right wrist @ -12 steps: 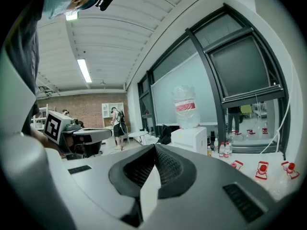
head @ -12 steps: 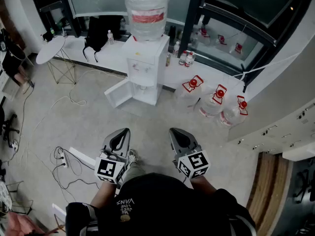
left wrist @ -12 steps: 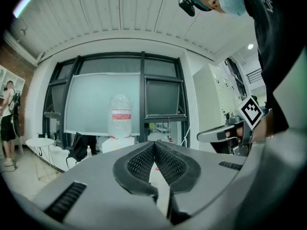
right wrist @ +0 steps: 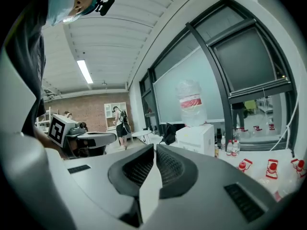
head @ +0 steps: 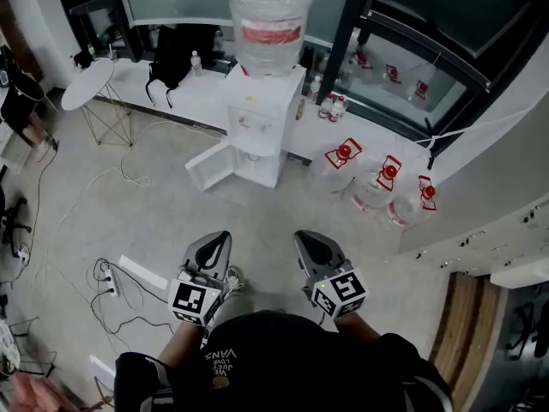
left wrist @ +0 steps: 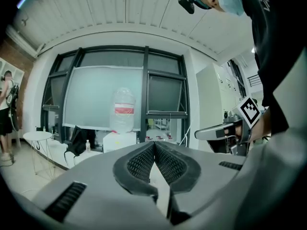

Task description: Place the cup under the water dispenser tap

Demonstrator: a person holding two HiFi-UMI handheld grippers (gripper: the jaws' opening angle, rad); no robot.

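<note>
Both left gripper [head: 220, 237] and right gripper [head: 301, 236] have fingers together; taps on the water dispenser [head: 257, 118] are indistinct.

Pale grey concrete floor [head: 154, 204] under me, loose cables [head: 110, 275] trailing over it. Ahead, tall black-framed windows [head: 403, 37] above long white ledge [head: 197, 97]. Round white side table on wire legs [head: 88, 84] at my left. White ribbed ceiling [left wrist: 129, 13], one strip light [right wrist: 85, 72]. Red brick wall [right wrist: 91, 110] at room's far end.
</note>
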